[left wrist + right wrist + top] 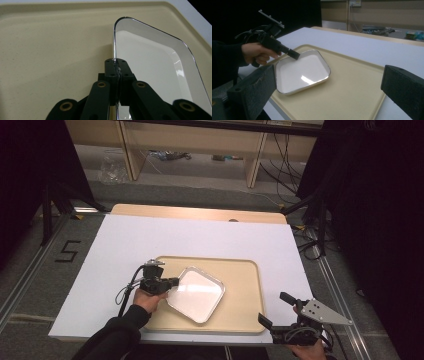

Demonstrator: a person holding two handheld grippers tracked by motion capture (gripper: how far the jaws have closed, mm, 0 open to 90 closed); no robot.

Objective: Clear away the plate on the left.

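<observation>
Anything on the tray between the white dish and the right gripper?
Nothing. In the high view, only bare beige tray lies between the white dish and the open right gripper; the right gripper view shows the same.

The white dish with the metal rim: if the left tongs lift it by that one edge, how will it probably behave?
The white dish looks rigid, so it should probably lift without bending. The left tongs pinch only a thin rim at one side, so it will likely hang tilted. Its glossy surface suggests it could slip on the beige tray.
</observation>
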